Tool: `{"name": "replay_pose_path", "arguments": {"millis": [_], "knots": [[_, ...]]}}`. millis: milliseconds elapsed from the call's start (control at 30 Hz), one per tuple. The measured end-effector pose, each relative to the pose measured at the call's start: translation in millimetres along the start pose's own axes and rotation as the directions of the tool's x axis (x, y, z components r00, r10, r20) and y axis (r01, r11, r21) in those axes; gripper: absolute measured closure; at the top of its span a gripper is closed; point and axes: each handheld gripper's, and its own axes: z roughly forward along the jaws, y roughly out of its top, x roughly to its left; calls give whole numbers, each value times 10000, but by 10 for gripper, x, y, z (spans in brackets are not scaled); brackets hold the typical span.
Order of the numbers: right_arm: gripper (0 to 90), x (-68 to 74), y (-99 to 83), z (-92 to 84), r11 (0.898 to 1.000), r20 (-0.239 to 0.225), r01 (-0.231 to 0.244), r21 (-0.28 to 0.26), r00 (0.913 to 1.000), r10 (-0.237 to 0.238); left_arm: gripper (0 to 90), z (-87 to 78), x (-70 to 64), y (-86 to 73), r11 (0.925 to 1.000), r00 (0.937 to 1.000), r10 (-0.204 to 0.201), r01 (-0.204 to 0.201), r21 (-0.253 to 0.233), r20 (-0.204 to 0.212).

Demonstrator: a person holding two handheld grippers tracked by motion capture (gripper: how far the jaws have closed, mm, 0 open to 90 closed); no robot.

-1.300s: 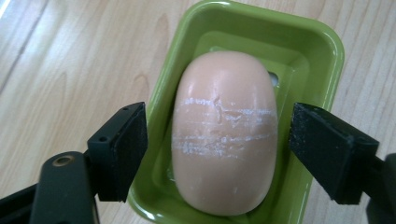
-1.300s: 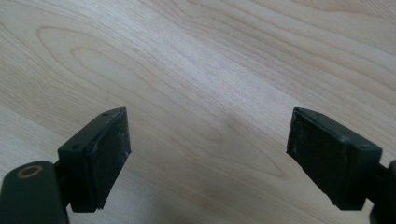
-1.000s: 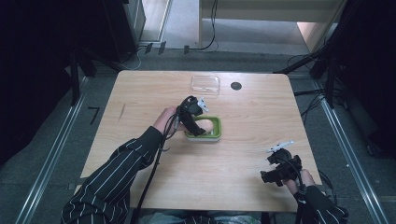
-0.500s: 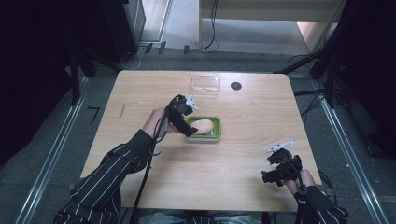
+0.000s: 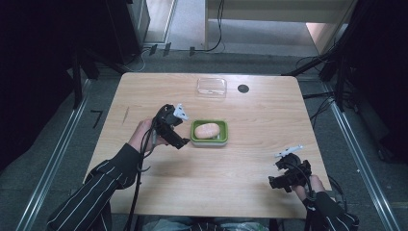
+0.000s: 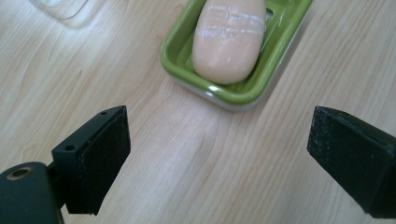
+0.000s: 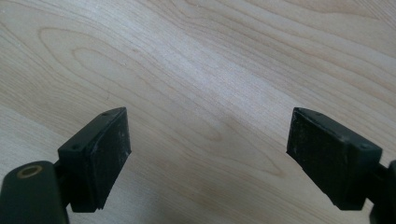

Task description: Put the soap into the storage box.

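Note:
A pale pink bar of soap [image 5: 208, 130] [image 6: 229, 39] lies in a green soap dish [image 5: 223, 137] [image 6: 243, 93] at the middle of the wooden table. My left gripper [image 5: 179, 139] [image 6: 219, 154] hangs just left of the dish, open, its jaws having just been opening, with bare wood between them. At the table's front right corner my right gripper [image 5: 276, 182] [image 7: 208, 156] stands open over bare wood.
A clear plastic lid [image 5: 211, 86] [image 6: 60, 7] lies at the back of the table [image 5: 144, 96], with a small black disc [image 5: 243, 88] to its right. Dark stands and cables surround the table.
The left gripper has drawn back to the left from over the dish, leaving the soap lying in it. The right gripper has not moved.

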Motion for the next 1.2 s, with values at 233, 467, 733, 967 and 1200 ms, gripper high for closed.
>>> {"name": "replay_pose_path", "arguments": {"millis": [233, 467, 733, 967, 1200], "knots": [[142, 5, 3, -1, 10000, 38, -2, 13, 10000, 2, 67, -73, -25, -183, 9997, 9997, -185, 187, 172, -126], [142, 6, -4, -3, 10000, 10, -1, 3, 10000, 1, 63, -85, -112, -430, 9968, 9988, -460, 470, 642, -173], [142, 11, -6, -10, 10000, 15, -42, 6, 10000, 42, 60, -174, -181, -697, 9922, 9956, -895, 915, 844, -274], [142, 15, -5, -8, 10000, 34, -4, -50, 10000, 4, 56, -210, -192, -818, 9876, 9913, -1249, 1283, 910, -423], [142, 13, -9, -14, 10000, 63, -21, -61, 10000, 21, 56, -195, -159, -861, 9828, 9873, -1477, 1532, 1035, -585]]}}
